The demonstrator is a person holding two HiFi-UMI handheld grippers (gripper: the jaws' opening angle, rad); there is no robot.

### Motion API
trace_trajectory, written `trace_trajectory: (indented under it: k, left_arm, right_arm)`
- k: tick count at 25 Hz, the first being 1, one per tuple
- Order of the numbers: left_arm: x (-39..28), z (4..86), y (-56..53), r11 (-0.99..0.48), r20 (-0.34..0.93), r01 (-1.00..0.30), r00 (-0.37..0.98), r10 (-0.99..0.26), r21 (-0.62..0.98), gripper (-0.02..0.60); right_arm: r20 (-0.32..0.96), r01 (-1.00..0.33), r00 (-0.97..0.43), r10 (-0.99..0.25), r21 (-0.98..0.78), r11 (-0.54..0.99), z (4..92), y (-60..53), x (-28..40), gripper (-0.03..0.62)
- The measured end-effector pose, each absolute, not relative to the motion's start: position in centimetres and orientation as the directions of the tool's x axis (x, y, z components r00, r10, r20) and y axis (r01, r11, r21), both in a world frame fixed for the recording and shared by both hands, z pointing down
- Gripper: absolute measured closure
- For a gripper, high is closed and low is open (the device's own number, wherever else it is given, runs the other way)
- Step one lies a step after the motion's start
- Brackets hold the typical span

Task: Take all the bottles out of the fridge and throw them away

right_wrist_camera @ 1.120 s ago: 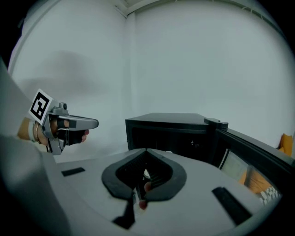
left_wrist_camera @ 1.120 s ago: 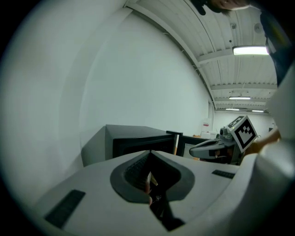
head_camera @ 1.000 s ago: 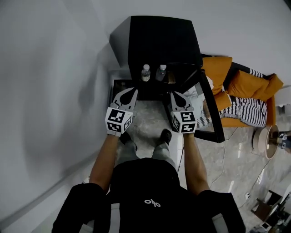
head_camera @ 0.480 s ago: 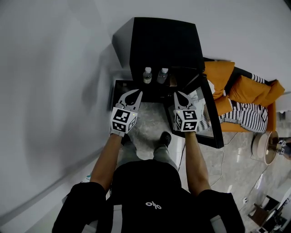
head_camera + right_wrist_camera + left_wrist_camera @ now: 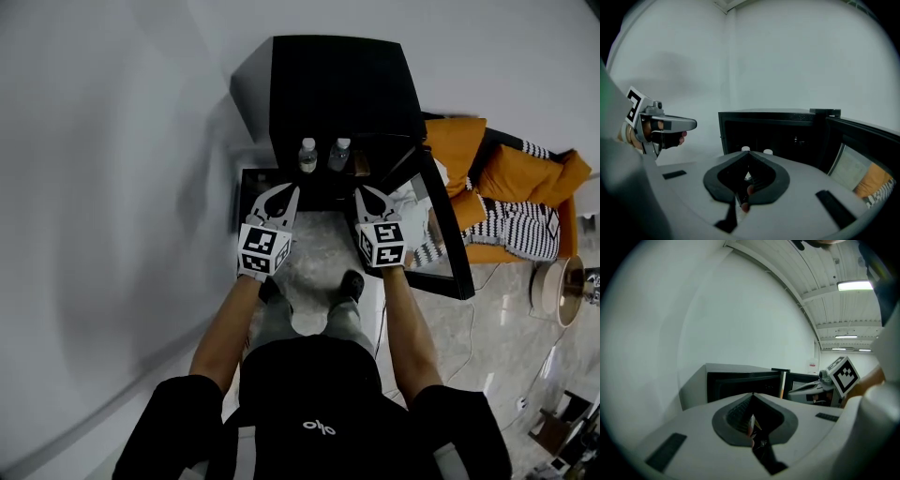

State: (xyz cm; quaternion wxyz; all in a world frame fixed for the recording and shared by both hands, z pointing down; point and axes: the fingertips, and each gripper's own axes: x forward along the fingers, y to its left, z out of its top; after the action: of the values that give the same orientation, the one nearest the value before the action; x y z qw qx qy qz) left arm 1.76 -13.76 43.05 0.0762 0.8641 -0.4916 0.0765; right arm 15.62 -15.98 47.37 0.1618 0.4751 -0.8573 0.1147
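Two clear bottles with white caps stand upright just inside the front edge of the open fridge (image 5: 337, 89), a black box set low against the pale wall. The left-hand bottle (image 5: 307, 156) and the right-hand bottle (image 5: 339, 154) are near each other but apart. The fridge door (image 5: 441, 239) is swung out to the right. Both claws hover level in front of the opening, short of the bottles and touching neither. The left claw (image 5: 289, 191) has its jaws together at the tips with nothing between them. The right claw (image 5: 362, 192) is likewise closed and empty, and the right gripper view shows the two white caps just past its tips. Beyond the door lies an orange cushion (image 5: 506, 173) with striped cloth (image 5: 511, 230) beside it.
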Motion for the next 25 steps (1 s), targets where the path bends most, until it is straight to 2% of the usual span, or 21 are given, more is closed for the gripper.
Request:
trace_trajectory:
  k: [13,23,25]
  left_arm:
    - [2.0,47.4,-14.9,-0.561,0.238,-0.826,0.558,-0.795,0.063,0.583]
    - [1.6,51.8,-16.4,-0.571,0.267,-0.818,0.566,-0.780,0.067,0.583]
    - [1.2,52.8,-16.6,-0.573,0.277,-0.816,0.568,-0.775,0.069,0.583]
  right_arm:
    - [0.377,-0.895,-0.434,-0.818,-0.080,0.439,52.2,-16.6,14.4,0.589]
    - [0.340,-0.934,-0.356,-0.870,-0.162,0.319,57.2,-19.7,14.7,0.588]
    - [0.336,-0.935,-0.350,-0.874,-0.175,0.308,58.3,-20.2,14.5,0.566]
